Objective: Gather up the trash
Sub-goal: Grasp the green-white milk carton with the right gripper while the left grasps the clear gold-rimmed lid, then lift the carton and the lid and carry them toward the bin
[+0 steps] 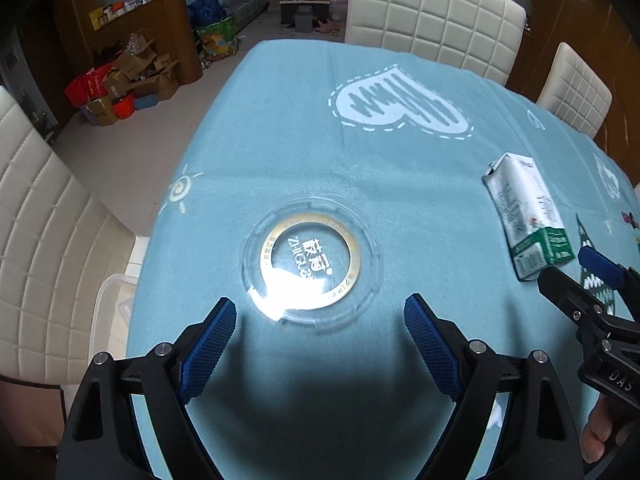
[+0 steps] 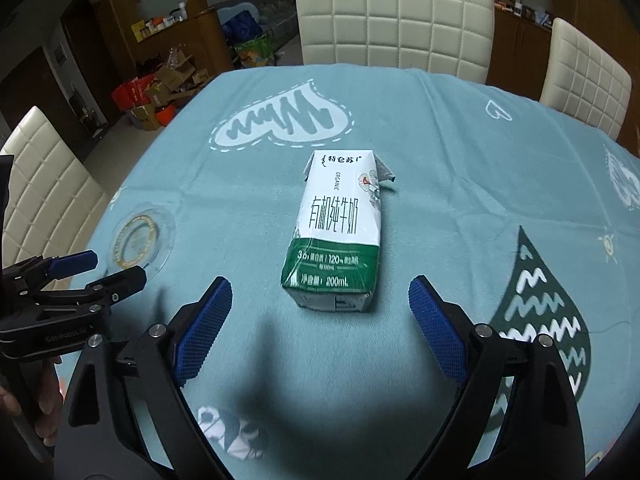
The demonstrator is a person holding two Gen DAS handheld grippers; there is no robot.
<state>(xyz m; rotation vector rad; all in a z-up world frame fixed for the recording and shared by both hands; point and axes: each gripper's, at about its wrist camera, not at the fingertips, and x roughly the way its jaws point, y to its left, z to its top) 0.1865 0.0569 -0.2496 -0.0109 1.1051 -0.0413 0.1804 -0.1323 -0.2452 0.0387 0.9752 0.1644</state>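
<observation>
Nearest in the left wrist view, the left gripper (image 1: 320, 312) is seen with its jaws spread wide, nothing held between the blue ribbed pads (image 1: 208, 352). Just beyond the fingertips a clear plastic lid (image 1: 310, 266) with a gold ring and white lettering is laid flat on the tabletop (image 1: 280, 140), which is covered by a light blue cloth printed with a heart. The lid is not touched by either pad.

In the right wrist view, the right gripper (image 2: 320, 300) is likewise held with its jaws spread apart and empty. A milk carton (image 2: 340, 232), white above and green at the near end, is laid on its side just ahead of the fingertips and roughly centred between them; no contact with the pads is seen. The carton is well apart from the lid, to its right. One flap at the carton's far end is folded outward.

Part of a hand (image 2: 24, 396) is seen gripping the left tool's handle at the lower left edge.

Farther off, white quilted chairs (image 2: 394, 16) are drawn up around the tabletop. Beyond them, cardboard boxes (image 1: 132, 76) are piled on the floor against a wooden partition.
</observation>
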